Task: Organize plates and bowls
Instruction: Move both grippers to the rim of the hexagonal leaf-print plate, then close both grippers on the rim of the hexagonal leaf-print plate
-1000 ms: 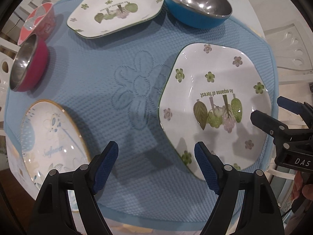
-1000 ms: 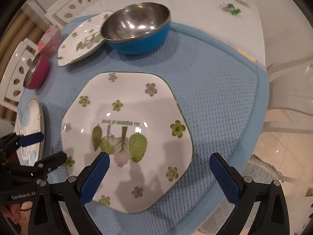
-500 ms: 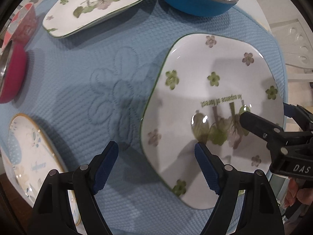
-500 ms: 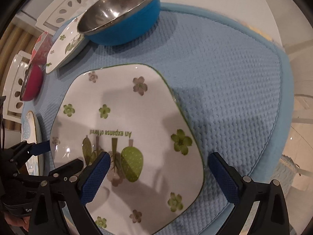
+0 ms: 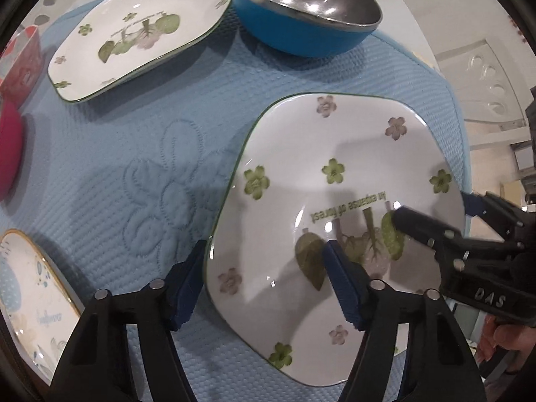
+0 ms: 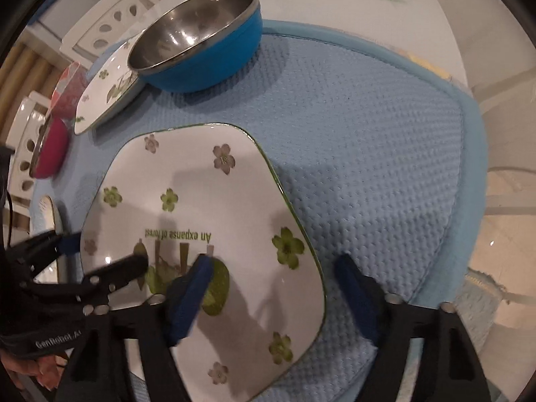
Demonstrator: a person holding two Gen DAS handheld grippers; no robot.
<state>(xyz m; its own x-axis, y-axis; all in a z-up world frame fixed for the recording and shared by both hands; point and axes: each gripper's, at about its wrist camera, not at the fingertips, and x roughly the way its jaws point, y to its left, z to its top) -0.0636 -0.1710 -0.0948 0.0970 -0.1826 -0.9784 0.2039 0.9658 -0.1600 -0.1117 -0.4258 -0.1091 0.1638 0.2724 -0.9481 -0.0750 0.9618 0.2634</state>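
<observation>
A white floral plate [image 5: 335,181] [image 6: 207,221] lies on the blue mat near me. My left gripper [image 5: 264,278] is open and straddles the plate's left rim, one finger over the plate, one over the mat. My right gripper [image 6: 274,284] is open and straddles the plate's right rim the same way; it shows in the left wrist view [image 5: 435,214]. A second floral plate [image 5: 134,33] [image 6: 107,100] lies at the far left. A blue steel bowl [image 5: 305,16] [image 6: 197,53] stands behind the near plate.
A pink steel bowl [image 5: 8,147] [image 6: 50,147] and a red patterned cup [image 5: 20,60] [image 6: 67,90] stand at the left. A gold-rimmed plate [image 5: 30,305] lies at the near left. The blue mat [image 6: 368,140] covers a white table [image 6: 335,0]; white chairs surround it.
Both grippers have moved in onto the near floral plate, each now straddling one side of its rim. Their jaws have narrowed slightly. The plate has not been lifted.
</observation>
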